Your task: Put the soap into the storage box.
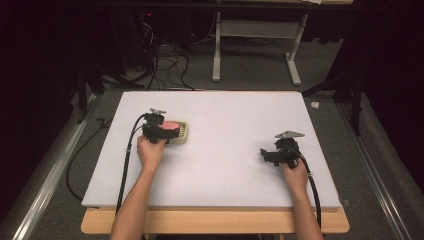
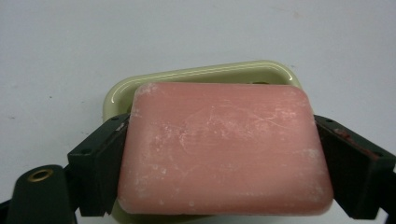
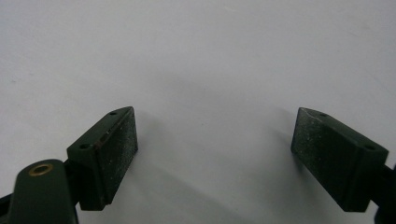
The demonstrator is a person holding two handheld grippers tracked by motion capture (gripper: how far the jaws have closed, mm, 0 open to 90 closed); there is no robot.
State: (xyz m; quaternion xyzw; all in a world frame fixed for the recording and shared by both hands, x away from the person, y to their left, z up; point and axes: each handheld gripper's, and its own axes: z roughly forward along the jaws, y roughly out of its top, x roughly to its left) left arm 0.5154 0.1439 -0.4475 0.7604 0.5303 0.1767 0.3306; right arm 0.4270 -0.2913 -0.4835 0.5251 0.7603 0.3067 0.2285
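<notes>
Pink soap bar clamped between our left gripper jaws, above its soap dish.
We judge lowering or lifting comes next; right gripper gapes wide, holding nothing.

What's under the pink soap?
A pale green soap dish lies beneath the pink soap, its rim peeking out behind. The soap covers the dish's inside. The left gripper fingers flank it.

The left tool grips a pink soap bar between its jaws, above a pale green dish on the white surface.
</notes>
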